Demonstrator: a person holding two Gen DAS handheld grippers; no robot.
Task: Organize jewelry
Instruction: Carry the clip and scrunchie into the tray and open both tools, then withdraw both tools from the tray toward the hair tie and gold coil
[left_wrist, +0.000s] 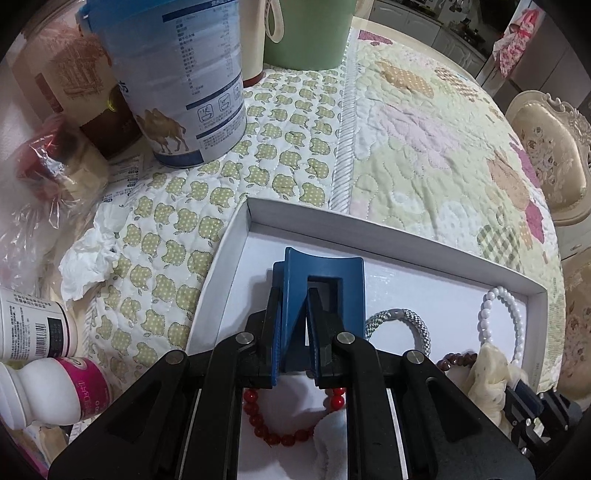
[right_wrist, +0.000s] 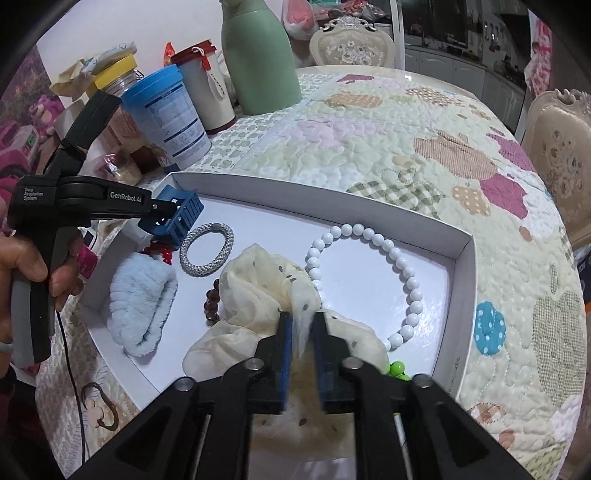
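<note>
The left hand-held gripper (left_wrist: 295, 314) is clamped narrow on a dark blue plastic claw hair clip (left_wrist: 325, 291), held over the back left part of the shallow white cardboard tray (right_wrist: 461, 266) on the quilt-covered table (right_wrist: 369, 140). The right hand-held gripper (right_wrist: 303, 332) has its jaws slightly apart with a fold of the cream dotted chiffon scrunchie (right_wrist: 258, 284) between them; I cannot tell whether the pads press on the fabric.

Inside the tray lie a white bead bracelet (right_wrist: 369, 236), a silver braided hair tie (right_wrist: 207, 249), a pale blue fluffy scrunchie (right_wrist: 142, 306), a red bead bracelet (left_wrist: 266, 424) and a dark brown bead bracelet (right_wrist: 211, 302), the last partly under the chiffon.

My worry is that the chiffon touches the white beads and covers the brown ones, so lifting it could drag either out of place. The clip, if released here, might drop onto the red beads or silver tie just beneath.
</note>
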